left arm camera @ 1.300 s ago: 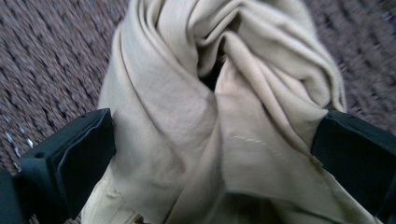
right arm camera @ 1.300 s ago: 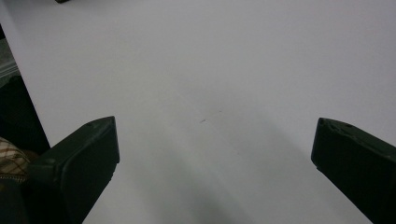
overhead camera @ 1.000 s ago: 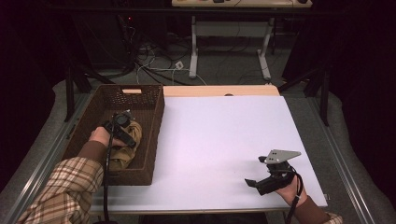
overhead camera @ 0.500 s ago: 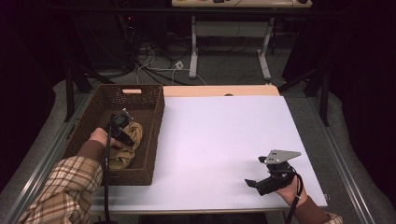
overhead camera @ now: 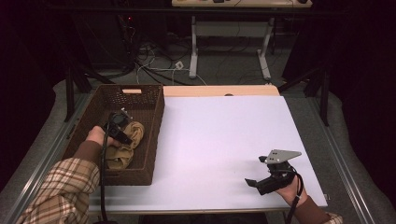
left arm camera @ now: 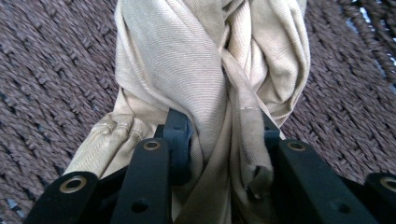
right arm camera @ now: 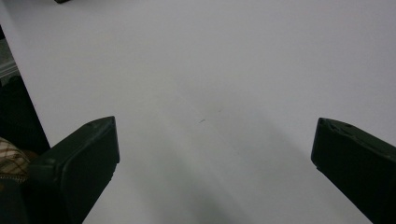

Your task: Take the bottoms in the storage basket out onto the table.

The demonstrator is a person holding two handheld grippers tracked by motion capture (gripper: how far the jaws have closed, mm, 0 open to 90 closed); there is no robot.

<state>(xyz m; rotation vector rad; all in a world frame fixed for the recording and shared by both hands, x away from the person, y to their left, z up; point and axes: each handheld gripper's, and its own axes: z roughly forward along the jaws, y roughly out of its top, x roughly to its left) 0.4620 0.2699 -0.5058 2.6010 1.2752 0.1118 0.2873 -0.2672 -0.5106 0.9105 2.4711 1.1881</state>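
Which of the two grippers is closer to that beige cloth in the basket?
Left. The left gripper is closed on the beige cloth inside the basket; the right gripper hovers open over the white table's near right corner.

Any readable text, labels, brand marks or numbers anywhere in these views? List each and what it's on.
None readable.
Tan cloth: plain weave, no tag or print.
Woven basket: a pale tab on its far rim, too small to tell if it bears text.
White tabletop: blank.
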